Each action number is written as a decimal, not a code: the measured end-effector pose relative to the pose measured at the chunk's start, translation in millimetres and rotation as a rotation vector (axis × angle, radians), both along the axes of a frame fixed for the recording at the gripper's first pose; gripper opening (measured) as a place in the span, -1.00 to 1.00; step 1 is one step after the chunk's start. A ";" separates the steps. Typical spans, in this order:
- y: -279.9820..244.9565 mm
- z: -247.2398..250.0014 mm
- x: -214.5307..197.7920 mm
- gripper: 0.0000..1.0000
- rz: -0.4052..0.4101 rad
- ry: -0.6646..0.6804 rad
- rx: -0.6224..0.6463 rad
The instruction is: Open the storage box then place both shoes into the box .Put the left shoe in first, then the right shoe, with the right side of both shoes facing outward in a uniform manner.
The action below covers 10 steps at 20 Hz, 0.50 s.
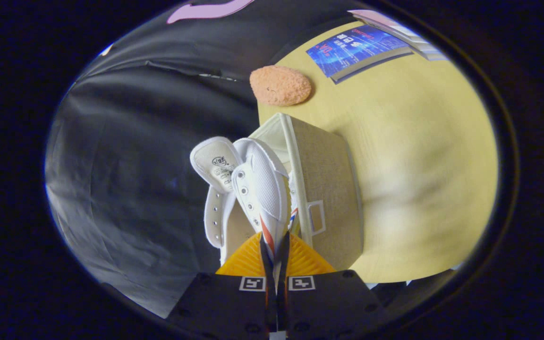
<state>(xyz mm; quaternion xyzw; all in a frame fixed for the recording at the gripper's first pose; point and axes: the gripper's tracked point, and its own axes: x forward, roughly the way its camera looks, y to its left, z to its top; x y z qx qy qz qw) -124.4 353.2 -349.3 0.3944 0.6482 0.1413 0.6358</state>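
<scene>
My gripper [275,257] is shut on the side wall of a white canvas shoe [258,184], both fingers pressing its upper near the red and blue stripe. The shoe hangs ahead of the fingers, tongue [217,163] flopped open and eyelets showing. Just beyond and beside it stands the beige fabric storage box [326,189], open at its top, with a small label window on its side. The shoe's far end overlaps the box's open mouth [276,134]. Whether it touches the box I cannot tell. The whole view is rolled sideways.
The box stands on a yellow wooden table [418,156]. An orange sponge-like oval [280,85] lies near the table's edge beyond the box. A blue book [357,47] and a stack of pale books [395,28] lie farther away. Black cloth hangs beside the table.
</scene>
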 end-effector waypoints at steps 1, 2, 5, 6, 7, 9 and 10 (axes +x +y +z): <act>1.3 -1.3 0.2 -0.93 -0.012 0.008 -0.016; 2.4 -3.9 1.9 -0.93 -0.024 0.018 -0.030; 2.4 -7.8 1.7 -0.89 -0.061 0.054 -0.090; 0.8 -6.5 5.4 -0.89 -0.076 0.059 -0.100; 2.5 -7.2 1.1 -0.74 -0.085 0.076 -0.113; 4.6 -8.7 5.4 -0.60 -0.100 0.078 -0.112; 3.7 -10.2 3.9 -0.54 -0.103 0.088 -0.126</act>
